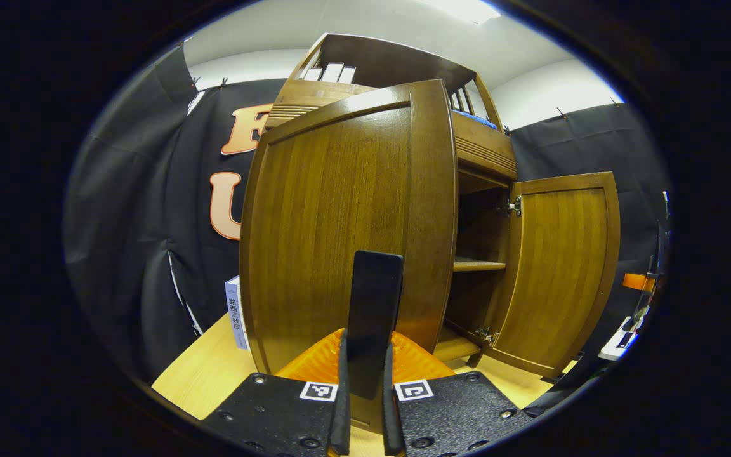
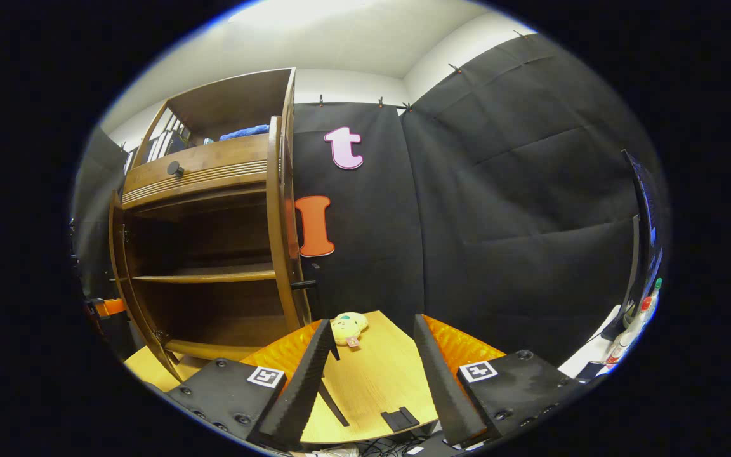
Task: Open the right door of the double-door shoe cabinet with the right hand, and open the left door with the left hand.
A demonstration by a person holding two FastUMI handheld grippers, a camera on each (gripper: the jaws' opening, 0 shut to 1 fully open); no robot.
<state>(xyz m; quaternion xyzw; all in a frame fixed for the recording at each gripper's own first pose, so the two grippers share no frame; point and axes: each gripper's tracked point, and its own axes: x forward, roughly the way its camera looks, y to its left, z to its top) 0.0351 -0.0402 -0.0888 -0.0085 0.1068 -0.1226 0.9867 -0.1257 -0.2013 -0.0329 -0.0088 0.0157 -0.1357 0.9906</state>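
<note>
While the left gripper [image 1: 365, 355] seemingly pinches the grained wooden left door [image 1: 346, 228], the right gripper [image 2: 372, 374] gapes wide.

Both views near shoe cabinet [image 1: 403, 190]

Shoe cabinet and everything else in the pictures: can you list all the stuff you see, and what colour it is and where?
shoe cabinet: one, brown wood, on the table
left door: one, brown, swung open
right door: one, brown, swung open
shelf: one, brown, inside cabinet
drawer knob: one, dark, above the shelves
blue cloth: one, on cabinet top
plush toy: one, yellow, on table by cabinet
book: one, white, left of cabinet
table: one, light wood
left gripper: shut on left door's edge
right gripper: open, holding nothing
</note>
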